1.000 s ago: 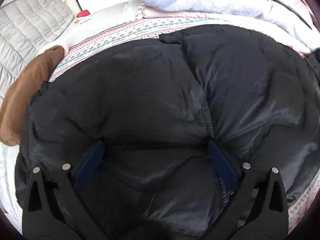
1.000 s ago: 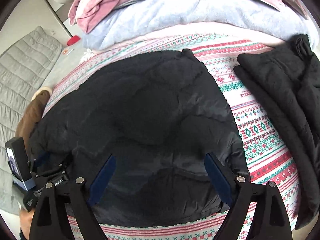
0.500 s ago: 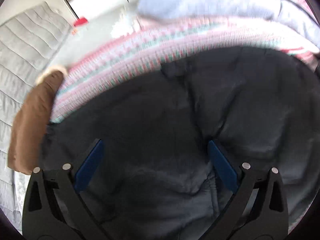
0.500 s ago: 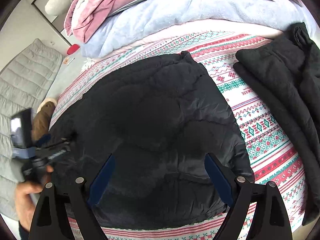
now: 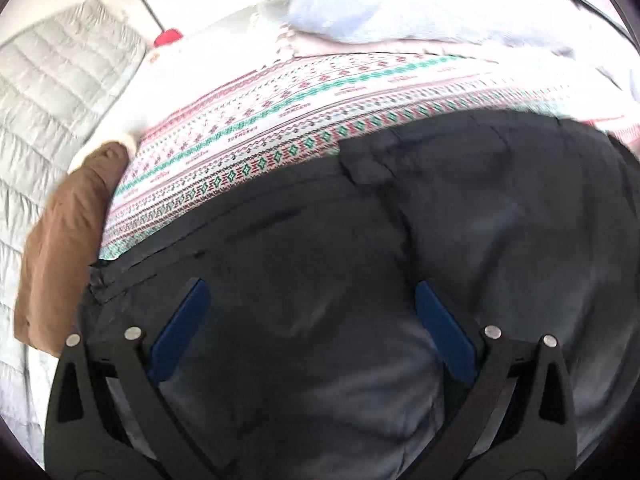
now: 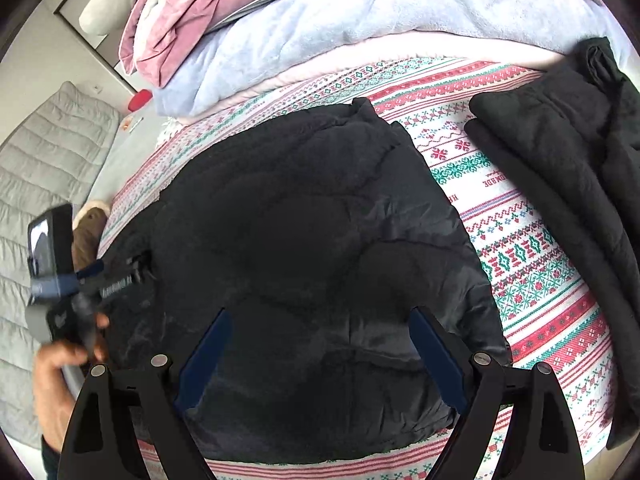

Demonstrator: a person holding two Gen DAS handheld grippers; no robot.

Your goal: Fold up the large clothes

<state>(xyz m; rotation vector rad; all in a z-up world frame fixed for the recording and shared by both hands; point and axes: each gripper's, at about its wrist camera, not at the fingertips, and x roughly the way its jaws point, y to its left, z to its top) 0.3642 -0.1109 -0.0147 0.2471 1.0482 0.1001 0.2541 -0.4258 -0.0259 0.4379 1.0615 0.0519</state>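
A black puffer jacket (image 6: 320, 248) lies folded into a bulky bundle on a bed with a patterned red, green and white cover (image 6: 532, 264). It fills the lower left wrist view (image 5: 360, 280). My left gripper (image 5: 312, 300) is open and empty, low over the jacket near its left edge. It also shows at the left of the right wrist view (image 6: 120, 276), held by a hand. My right gripper (image 6: 318, 320) is open and empty above the jacket's near part.
A second black garment (image 6: 560, 168) lies at the right of the bed. Pink and pale blue blankets (image 6: 320, 32) are piled at the far end. A brown garment (image 5: 68, 240) lies at the bed's left edge. A grey quilt (image 6: 40, 160) lies left of the bed.
My left gripper has pulled back and to the left over the jacket, so more patterned cover shows beyond it. The right gripper has risen slightly. Both stayed open.
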